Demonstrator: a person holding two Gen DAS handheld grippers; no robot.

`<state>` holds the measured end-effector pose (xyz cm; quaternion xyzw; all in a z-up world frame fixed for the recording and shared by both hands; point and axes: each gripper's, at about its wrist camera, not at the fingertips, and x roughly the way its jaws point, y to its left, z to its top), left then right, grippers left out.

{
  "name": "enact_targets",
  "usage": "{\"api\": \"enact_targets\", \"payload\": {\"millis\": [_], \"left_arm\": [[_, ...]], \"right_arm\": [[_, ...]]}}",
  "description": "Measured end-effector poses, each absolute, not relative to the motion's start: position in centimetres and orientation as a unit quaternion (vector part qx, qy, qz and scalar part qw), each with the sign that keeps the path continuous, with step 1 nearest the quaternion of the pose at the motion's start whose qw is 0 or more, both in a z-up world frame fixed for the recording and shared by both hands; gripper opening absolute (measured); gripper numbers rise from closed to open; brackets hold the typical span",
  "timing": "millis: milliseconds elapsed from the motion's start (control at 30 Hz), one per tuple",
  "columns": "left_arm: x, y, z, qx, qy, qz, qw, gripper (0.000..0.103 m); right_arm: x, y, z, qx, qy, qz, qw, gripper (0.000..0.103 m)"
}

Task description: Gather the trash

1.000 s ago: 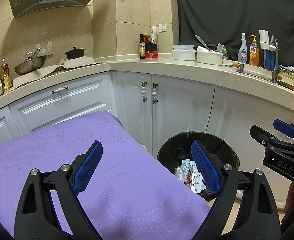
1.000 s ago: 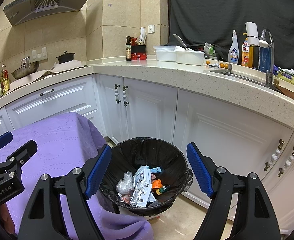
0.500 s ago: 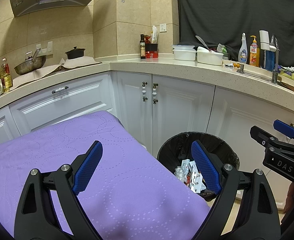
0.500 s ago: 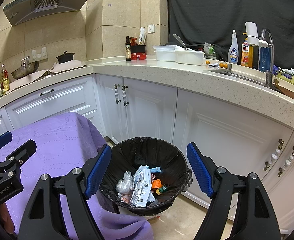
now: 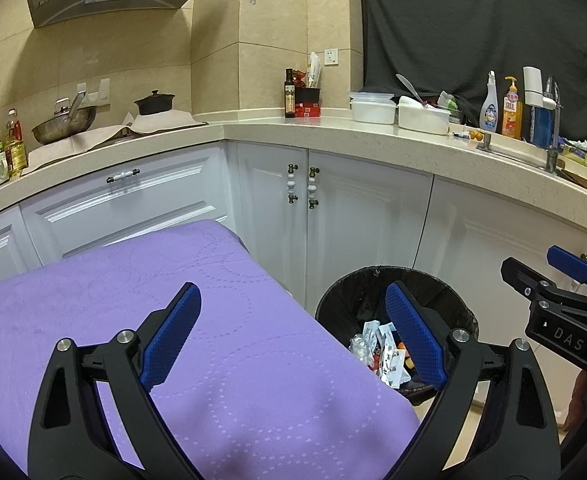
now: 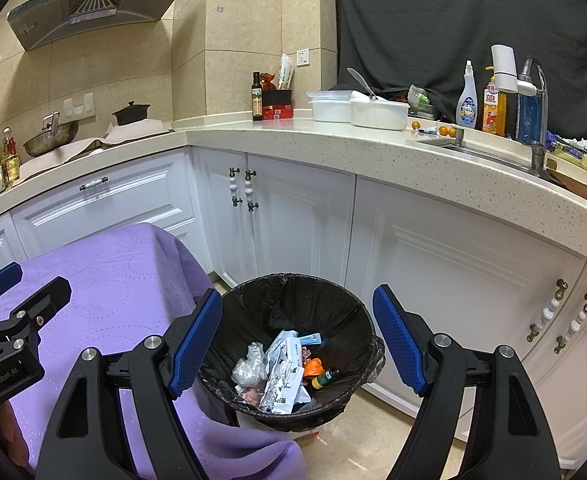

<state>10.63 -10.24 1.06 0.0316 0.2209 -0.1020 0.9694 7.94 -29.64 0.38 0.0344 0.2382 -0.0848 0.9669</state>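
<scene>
The trash (image 6: pixel 281 376) lies in a loose heap at the bottom of a black-lined bin (image 6: pixel 293 288) that stands on the floor against the white cabinets (image 6: pixel 293 216), just beside the corner of a table draped in a purple cloth (image 5: pixel 173 280). In the heap, a silver foil wrapper (image 6: pixel 279 390) is the longest piece; in the right wrist view its long axis runs from the near rim up and slightly right toward the far side of the bin. A small green bottle (image 6: pixel 325 377) rests on its side at the right of the heap, pointing up and to the right, with an orange scrap (image 6: pixel 313 366) touching it and a crumpled clear bag (image 6: pixel 249 366) on the left. The right gripper (image 6: pixel 297 346) hangs above the bin with its blue pads spread wide apart and nothing between them; the trash sits below it, well clear of the fingers (image 6: pixel 195 336). The left gripper (image 5: pixel 293 336) is likewise spread wide and empty, held over the edge of the purple cloth, with the bin (image 5: pixel 373 276) and its trash (image 5: pixel 381 348) below and to the right of it, partly hidden behind its right finger. Each gripper shows at the edge of the other's view.
</scene>
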Motion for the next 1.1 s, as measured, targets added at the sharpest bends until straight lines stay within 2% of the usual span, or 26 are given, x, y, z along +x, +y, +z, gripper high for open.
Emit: {"api": "enact_targets", "payload": {"millis": [467,667,1100], "left_arm": [[10.75,-10.36,1.19,0.030,0.228,-0.105,0.967,0.093],[10.93,-10.45,1.02,0.023,0.236,-0.116,0.965,0.097],[10.65,-10.72,1.41,0.031,0.218,-0.108,0.969,0.098]], "right_arm": [[7.86,-29.76,0.31,0.034,0.238,-0.084,0.967,0.075],[7.82,-29.75,0.26,0.034,0.239,-0.084,0.967,0.075],[7.59,-29.64,-0.12,0.031,0.238,-0.081,0.967,0.076]]}}
